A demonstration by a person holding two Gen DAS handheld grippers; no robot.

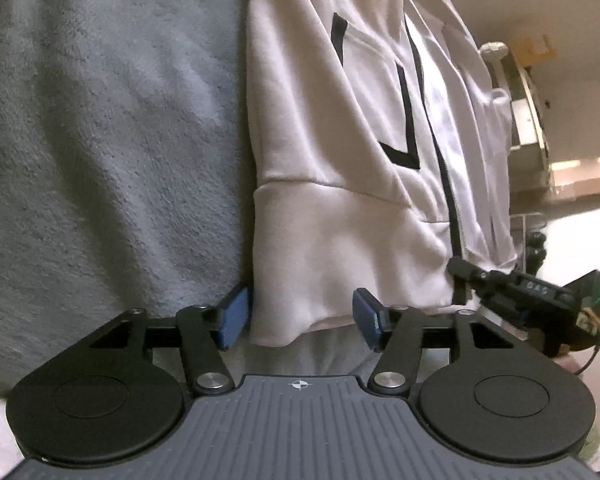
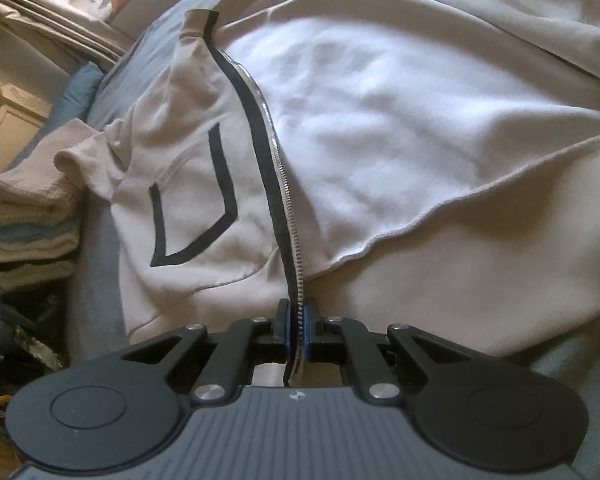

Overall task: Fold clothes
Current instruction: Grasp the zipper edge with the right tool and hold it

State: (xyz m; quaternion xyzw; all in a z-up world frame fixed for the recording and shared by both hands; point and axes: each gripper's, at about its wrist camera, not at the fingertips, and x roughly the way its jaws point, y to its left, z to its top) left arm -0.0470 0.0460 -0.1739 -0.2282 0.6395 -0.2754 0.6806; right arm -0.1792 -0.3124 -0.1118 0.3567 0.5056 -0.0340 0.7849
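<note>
Left wrist view: the left gripper [image 1: 302,316] stands released, its blue pads [image 1: 233,318] spread to either side of the bottom hem of a pale zip-up jacket [image 1: 320,168] without pressing it. The jacket runs lengthwise straight away from the jaws over a grey blanket [image 1: 100,140], its hem corner just ahead, between the pads. The right gripper [image 1: 466,270] shows low at the right, at the zipper end of the same hem.

Right wrist view: the right gripper [image 2: 296,326] is clenched on the zipper edge [image 2: 278,184] at the hem; the zipper runs up and away from its jaws. A stack of folded clothes [image 2: 32,224] sits at far left. Judged from this, the left hand is nearer the free corner and must close on it before any fold.
</note>
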